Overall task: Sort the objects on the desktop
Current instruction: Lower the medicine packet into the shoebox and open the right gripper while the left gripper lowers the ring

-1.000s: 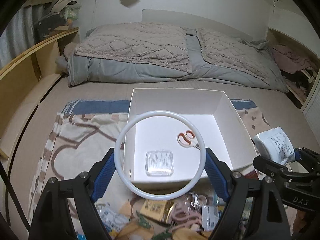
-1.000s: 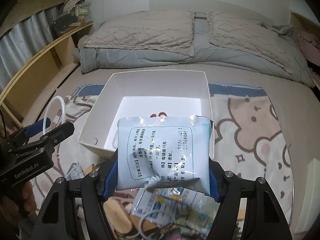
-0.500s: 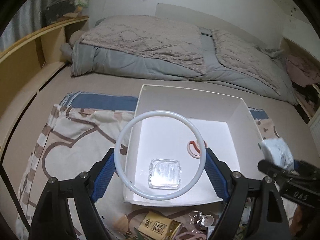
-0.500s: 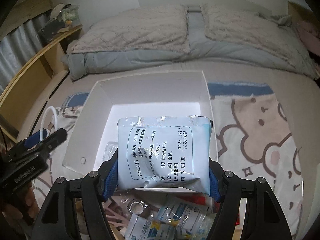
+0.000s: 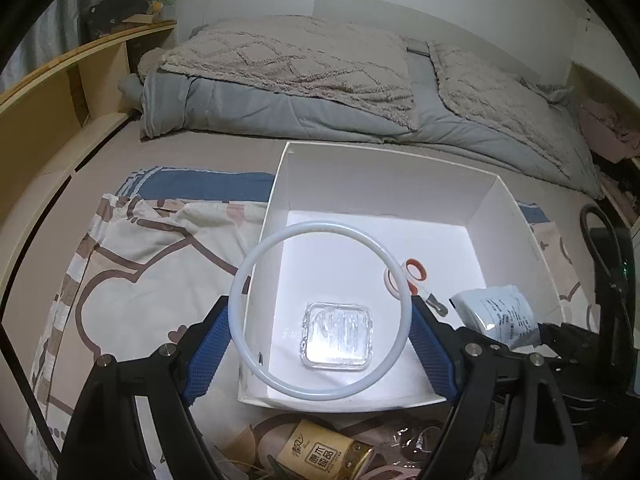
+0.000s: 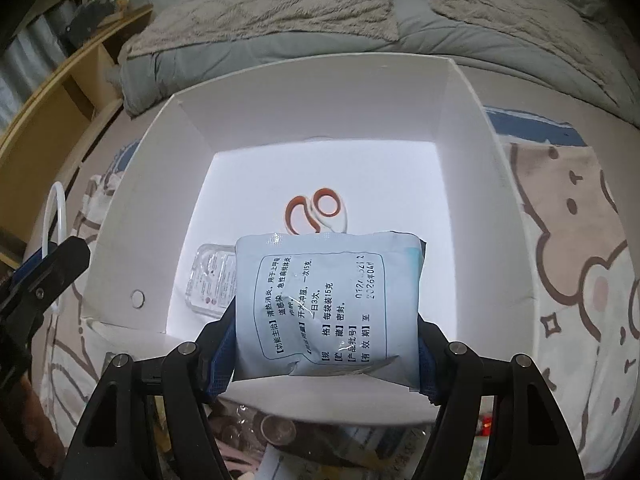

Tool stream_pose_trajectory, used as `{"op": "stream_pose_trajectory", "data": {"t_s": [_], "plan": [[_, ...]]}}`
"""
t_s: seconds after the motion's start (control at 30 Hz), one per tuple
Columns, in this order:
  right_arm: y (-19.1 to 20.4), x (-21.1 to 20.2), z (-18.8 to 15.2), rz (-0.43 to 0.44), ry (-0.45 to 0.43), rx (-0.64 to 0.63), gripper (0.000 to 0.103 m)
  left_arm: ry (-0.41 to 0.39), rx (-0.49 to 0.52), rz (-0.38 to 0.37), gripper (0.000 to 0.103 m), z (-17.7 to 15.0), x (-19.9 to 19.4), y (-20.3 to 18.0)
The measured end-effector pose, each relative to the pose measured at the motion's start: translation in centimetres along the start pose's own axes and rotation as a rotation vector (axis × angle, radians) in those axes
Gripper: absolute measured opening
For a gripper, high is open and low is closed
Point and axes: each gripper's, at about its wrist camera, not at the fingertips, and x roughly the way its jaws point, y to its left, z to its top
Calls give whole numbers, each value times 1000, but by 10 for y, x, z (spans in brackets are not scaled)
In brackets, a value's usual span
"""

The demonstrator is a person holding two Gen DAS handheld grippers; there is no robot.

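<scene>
A white open box [image 5: 384, 168] [image 6: 312, 80] sits on a patterned cloth on the bed. On its floor lie orange-handled scissors [image 5: 416, 274] [image 6: 316, 210] and a clear plastic case [image 5: 338, 334] [image 6: 212, 280]. My left gripper [image 5: 320, 332] is shut on a white ring [image 5: 256, 256], held over the box's near-left part. My right gripper [image 6: 326, 340] is shut on a pale blue printed sachet [image 6: 328, 304], which hangs over the box's near wall; that sachet [image 5: 496, 314] also shows at the right of the left wrist view.
Loose items lie in front of the box: a gold packet [image 5: 320, 452], packets and a coin-like disc [image 6: 278, 430]. Grey bedding [image 5: 304, 76] lies behind the box. A wooden shelf [image 5: 60, 88] runs along the left. The cartoon-print cloth [image 6: 572, 240] spreads on both sides.
Both grippers have come down and forward toward the box with their loads still held. The box now looks larger, and the sachet has moved from before the box to over its near edge.
</scene>
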Motion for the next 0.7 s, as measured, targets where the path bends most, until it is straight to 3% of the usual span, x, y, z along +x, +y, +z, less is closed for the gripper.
{"op": "stream_pose_trajectory", "data": {"t_s": [0.4,0.47,0.53,0.7], "plan": [[-8,20,1,-57,25,-6,73,38,-13,-9,85,-6,14,-1],[-10,22,1,-56,30,-6,79,40,-14,-9,85,-7,15,-2],[-9,22,-1,-59,33,-15,93,45,-23,-11,85,-6,17,-2],[-2,19,-5,-52,33,-45,100,48,-40,-10,85,-5,16,-2]]}}
